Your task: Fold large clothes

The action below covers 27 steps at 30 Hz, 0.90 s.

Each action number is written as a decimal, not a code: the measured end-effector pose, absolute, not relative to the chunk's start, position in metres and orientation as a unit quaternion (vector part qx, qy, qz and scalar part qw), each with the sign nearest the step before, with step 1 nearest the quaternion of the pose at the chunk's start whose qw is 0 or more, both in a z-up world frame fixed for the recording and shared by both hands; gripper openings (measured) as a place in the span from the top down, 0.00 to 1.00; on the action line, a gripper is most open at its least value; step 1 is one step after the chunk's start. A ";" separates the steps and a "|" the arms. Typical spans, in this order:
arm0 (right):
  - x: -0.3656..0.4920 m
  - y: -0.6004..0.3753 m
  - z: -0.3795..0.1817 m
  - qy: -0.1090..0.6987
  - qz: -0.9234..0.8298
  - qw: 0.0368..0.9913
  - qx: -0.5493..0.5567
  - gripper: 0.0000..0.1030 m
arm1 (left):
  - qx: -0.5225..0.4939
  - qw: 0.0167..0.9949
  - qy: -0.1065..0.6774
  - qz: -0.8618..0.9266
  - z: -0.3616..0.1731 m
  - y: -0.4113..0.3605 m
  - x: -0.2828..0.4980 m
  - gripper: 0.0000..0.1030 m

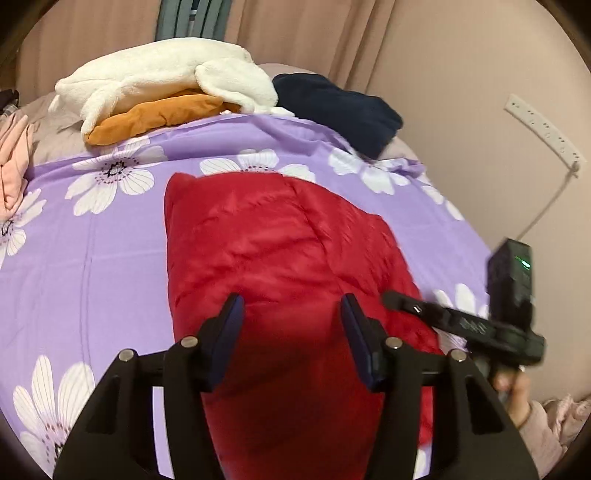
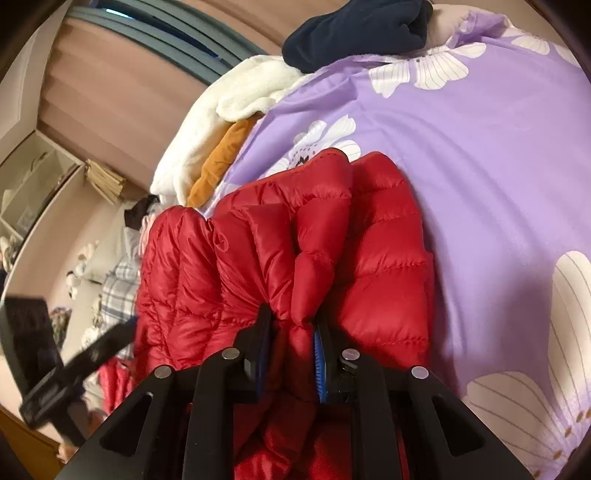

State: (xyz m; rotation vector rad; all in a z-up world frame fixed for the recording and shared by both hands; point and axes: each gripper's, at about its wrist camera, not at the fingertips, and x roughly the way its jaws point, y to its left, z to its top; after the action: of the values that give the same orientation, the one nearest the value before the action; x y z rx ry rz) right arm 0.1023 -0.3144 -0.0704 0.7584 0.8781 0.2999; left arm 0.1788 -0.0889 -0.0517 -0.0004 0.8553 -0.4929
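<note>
The red puffer jacket (image 2: 325,251) lies on the bed (image 2: 498,166). Right tool (image 2: 291,325) pinches a fold; left tool (image 1: 291,314) straddles it, gaping. That slick fabric could easily slip loose mid-fold.

I was in a bedroom of a home. Under me lay a bed (image 1: 92,240) covered by a lilac sheet printed with big white daisies. At its far end were heaped soft clothes: a cream fleece (image 1: 166,74) over an orange garment (image 1: 155,116), a navy one (image 1: 340,107) beside them, and something pink (image 1: 13,162) at the edge. Pinkish curtains (image 1: 314,33) hung behind the bed, with a strip of window frame (image 1: 192,18) between them. A white power strip (image 1: 543,127) was fixed to the plain wall, its cord hanging down. From my right side I saw open shelving (image 2: 33,184) and more laundry piled by the wall (image 2: 114,280).
</note>
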 end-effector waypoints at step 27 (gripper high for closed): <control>0.036 -0.233 -0.031 0.397 0.148 0.901 0.096 0.71 | 0.061 0.872 0.431 -0.224 -0.074 -0.099 0.188 0.50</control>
State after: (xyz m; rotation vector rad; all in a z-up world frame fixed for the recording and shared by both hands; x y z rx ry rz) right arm 0.0361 -0.2331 -0.0305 0.1978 0.8219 0.3069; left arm 0.1879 -0.0986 -0.0741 0.1282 0.9015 -0.4691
